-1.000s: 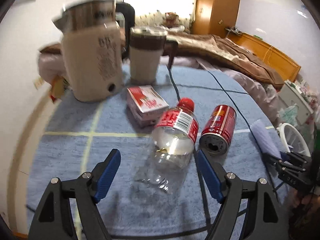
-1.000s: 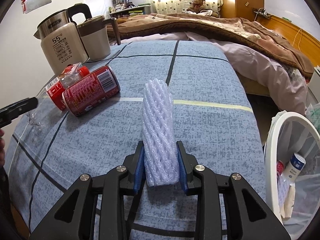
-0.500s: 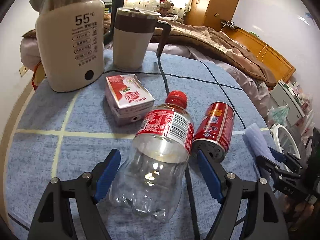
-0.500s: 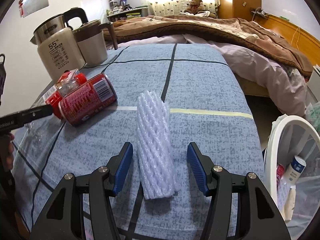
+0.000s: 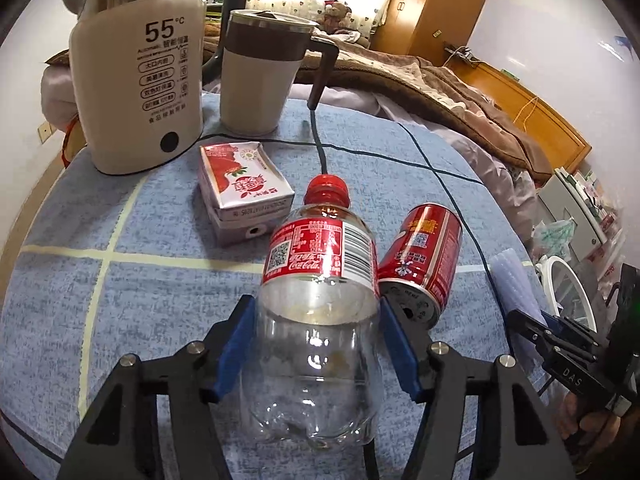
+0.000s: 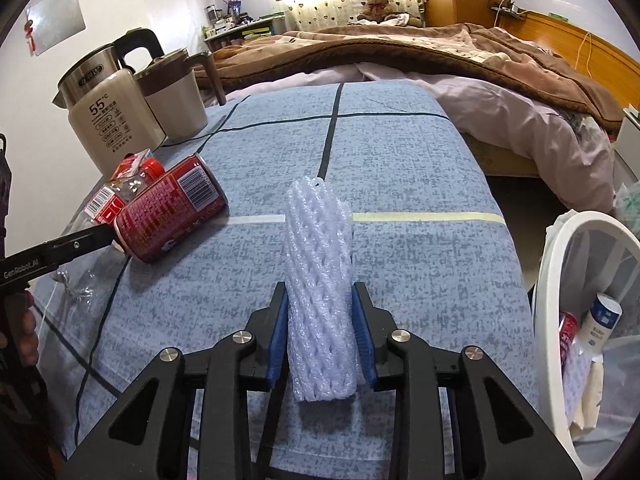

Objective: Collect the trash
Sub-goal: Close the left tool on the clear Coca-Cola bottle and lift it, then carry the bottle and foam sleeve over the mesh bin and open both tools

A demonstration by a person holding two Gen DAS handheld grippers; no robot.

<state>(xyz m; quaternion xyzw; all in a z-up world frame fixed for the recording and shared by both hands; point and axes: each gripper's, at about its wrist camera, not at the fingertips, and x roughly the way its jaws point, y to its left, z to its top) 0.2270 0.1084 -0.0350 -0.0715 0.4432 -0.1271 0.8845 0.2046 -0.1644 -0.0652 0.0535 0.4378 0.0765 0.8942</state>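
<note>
Left wrist view: my left gripper [image 5: 318,344] is closing, pads against the clear plastic bottle [image 5: 316,308] lying on the blue cloth [image 5: 140,288], red can [image 5: 422,258] just beside it. My right gripper [image 6: 320,336] is closing, pinching the white foam net [image 6: 320,280]; trash bin [image 6: 560,280] to its right.

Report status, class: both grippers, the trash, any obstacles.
Left gripper closing on clear cola bottle. Right gripper closing on white foam net sleeve. Red can touches bottle; bin to the right.
</note>
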